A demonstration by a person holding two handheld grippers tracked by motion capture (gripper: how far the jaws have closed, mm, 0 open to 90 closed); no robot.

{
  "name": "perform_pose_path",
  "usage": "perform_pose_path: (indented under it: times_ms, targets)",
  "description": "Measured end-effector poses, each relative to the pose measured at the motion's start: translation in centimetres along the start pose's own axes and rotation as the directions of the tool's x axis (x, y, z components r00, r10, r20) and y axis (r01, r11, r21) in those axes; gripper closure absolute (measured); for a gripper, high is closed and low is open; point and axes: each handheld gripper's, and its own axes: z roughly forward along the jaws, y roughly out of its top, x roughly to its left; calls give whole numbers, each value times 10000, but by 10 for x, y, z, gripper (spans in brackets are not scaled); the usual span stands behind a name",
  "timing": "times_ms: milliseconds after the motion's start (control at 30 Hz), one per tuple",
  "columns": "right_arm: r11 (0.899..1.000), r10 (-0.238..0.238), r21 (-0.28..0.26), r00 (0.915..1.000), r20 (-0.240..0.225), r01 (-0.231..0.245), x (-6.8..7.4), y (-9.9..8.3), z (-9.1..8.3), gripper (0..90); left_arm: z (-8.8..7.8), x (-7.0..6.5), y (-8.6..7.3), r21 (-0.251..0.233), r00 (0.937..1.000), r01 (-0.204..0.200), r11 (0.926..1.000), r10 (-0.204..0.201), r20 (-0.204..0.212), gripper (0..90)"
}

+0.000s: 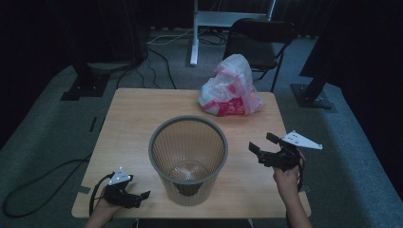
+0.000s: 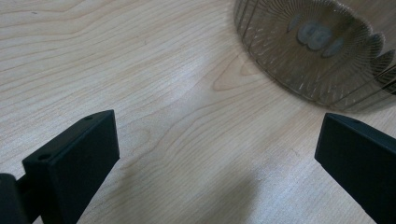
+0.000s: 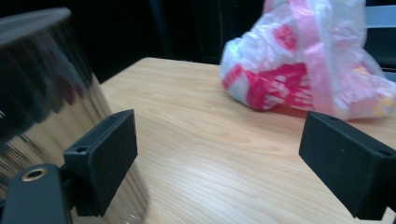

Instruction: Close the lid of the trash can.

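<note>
A grey ribbed wastebasket (image 1: 188,158) stands upright in the middle of the wooden table (image 1: 138,118), empty inside. A white and pink plastic bag (image 1: 231,88) lies at the table's far edge. My left gripper (image 1: 140,197) rests low at the front left corner, open, pointing toward the basket's base (image 2: 317,51). My right gripper (image 1: 263,143) hovers to the right of the basket, open with nothing between its jaws. In the right gripper view the bag (image 3: 308,60) lies ahead and the basket's wall (image 3: 42,93) is close on the left.
A dark folding chair (image 1: 259,40) stands behind the table, with a white desk leg (image 1: 194,33) and cables on the grey carpet. Black stand bases (image 1: 85,85) sit on the floor at both sides. A cable loops on the floor at the left.
</note>
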Motion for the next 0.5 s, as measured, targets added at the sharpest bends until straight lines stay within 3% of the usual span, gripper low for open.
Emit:
perform_pose_path:
  times_ms: [233,500]
  targets:
    - [9997,229,-90,9988,423,-226,-11,-24,-7,109,0,0,0,37,10000,-27,10000,27,0,0]
    - [9991,338,235,9950,944,-362,-26,-51,-12,109,0,0,0,43,10000,-23,10000,23,9,0]
